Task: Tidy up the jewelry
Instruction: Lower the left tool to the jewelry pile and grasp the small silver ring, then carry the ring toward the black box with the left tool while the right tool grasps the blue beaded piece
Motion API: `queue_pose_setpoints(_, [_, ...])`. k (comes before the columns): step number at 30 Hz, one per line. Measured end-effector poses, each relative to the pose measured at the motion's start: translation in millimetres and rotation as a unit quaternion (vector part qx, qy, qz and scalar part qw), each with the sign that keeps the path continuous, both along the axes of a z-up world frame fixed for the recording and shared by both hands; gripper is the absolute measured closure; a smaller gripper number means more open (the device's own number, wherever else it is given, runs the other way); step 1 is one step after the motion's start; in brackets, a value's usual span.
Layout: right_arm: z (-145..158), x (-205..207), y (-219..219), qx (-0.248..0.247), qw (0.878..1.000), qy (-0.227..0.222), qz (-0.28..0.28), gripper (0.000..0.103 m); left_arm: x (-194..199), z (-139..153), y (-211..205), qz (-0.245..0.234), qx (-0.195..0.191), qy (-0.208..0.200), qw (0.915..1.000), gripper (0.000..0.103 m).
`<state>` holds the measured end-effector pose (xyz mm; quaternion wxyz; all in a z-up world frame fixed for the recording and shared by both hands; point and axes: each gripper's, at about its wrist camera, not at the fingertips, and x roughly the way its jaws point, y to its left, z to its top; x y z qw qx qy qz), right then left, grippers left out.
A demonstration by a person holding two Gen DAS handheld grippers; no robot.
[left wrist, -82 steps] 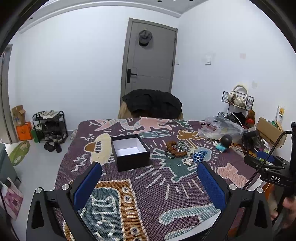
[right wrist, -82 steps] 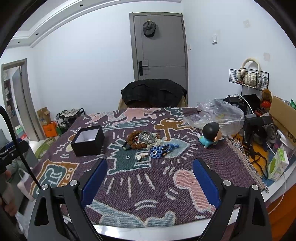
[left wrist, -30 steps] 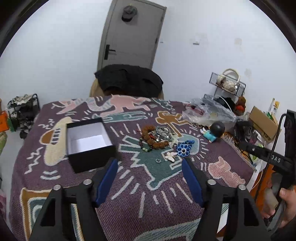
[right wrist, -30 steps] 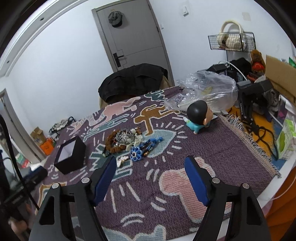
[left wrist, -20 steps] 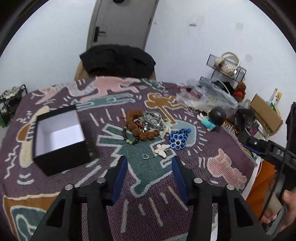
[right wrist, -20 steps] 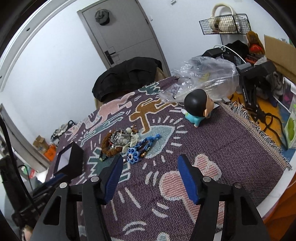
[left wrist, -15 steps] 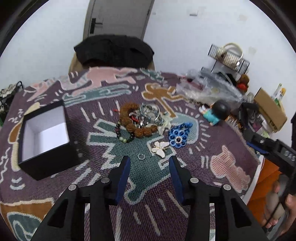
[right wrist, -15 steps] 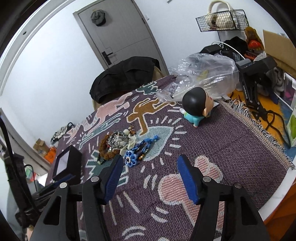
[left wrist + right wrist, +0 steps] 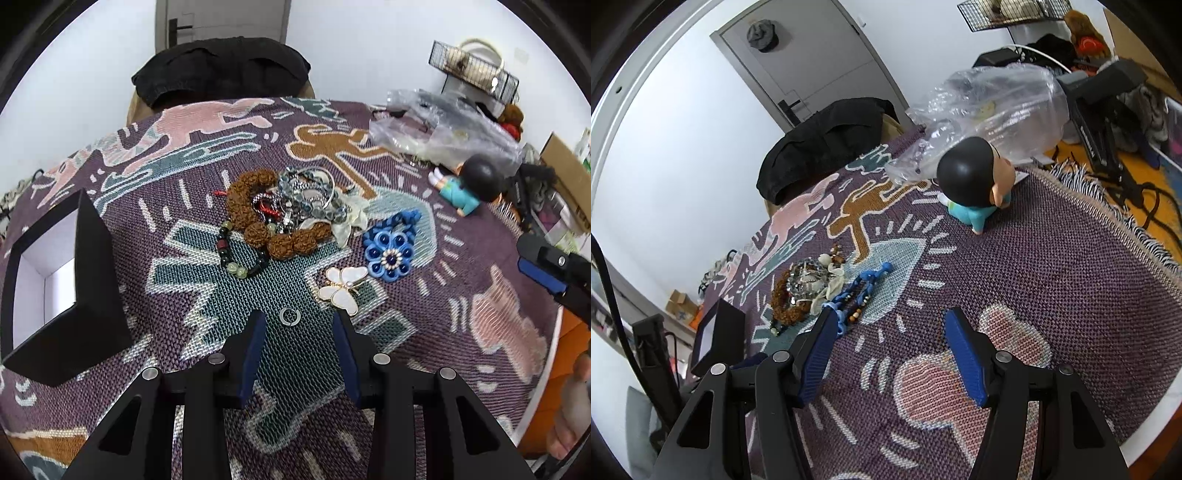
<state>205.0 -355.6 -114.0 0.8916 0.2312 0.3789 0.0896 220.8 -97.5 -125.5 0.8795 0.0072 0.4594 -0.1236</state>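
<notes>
A small silver ring (image 9: 289, 316) lies on the patterned cloth just ahead of my left gripper (image 9: 298, 322), whose jaws stand open on either side of it. A white butterfly brooch (image 9: 341, 289), a blue flower piece (image 9: 388, 254), a dark bead bracelet (image 9: 242, 258) and a heap of brown beads and silver chains (image 9: 284, 214) lie beyond. The open black box (image 9: 92, 295) with white lining sits at the left. My right gripper (image 9: 890, 325) is open and empty over the cloth, right of the blue piece (image 9: 862, 291) and the heap (image 9: 801, 288).
A doll with a black head (image 9: 476, 184) (image 9: 975, 177) and a clear plastic bag (image 9: 993, 103) sit at the table's right side. A dark jacket (image 9: 221, 70) hangs on a chair behind. The table edge (image 9: 1167, 398) runs close on the right.
My left gripper has moved forward and down toward the ring and narrowed its jaws. My right gripper has moved down and closer to the cloth near the blue piece.
</notes>
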Motion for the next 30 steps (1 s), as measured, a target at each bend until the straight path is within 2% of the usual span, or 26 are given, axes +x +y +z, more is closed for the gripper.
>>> queue_pose_setpoints(1, [-2.4, 1.5, -0.8, 0.001, 1.000, 0.002, 0.000, 0.041, 0.9, -2.2, -0.9, -0.002, 0.002, 0.001, 1.0000, 0.064])
queue_pose_setpoints(2, [-4.3, 2.4, -1.2, 0.001, 1.000, 0.003, -0.001, 0.041, 1.7, -5.2, -2.4, -0.006, 0.004, 0.004, 1.0000, 0.070])
queue_pose_setpoints(5, [-10.5, 6.1, -1.9, 0.003, 1.000, 0.009, -0.001, 0.041, 2.4, -7.6, -6.4, -0.009, 0.017, -0.005, 0.9998, 0.073])
queue_pose_setpoints(10, [-15.9, 11.4, 3.8, -0.004, 1.000, 0.014, 0.007, 0.041, 7.5, -8.0, -8.5, -0.010, 0.026, -0.011, 0.9995, 0.089])
queue_pose_setpoints(16, [-19.5, 24.2, 18.8, -0.021, 0.999, 0.023, 0.028, 0.041, 8.6, -5.7, -5.0, -0.012, 0.012, -0.009, 0.9998, 0.090])
queue_pose_setpoints(30, [-32.1, 68.6, 73.8, -0.061, 0.993, 0.065, 0.078, 0.041, -8.5, 31.0, 39.2, 0.019, -0.030, -0.050, 0.9981, 0.090])
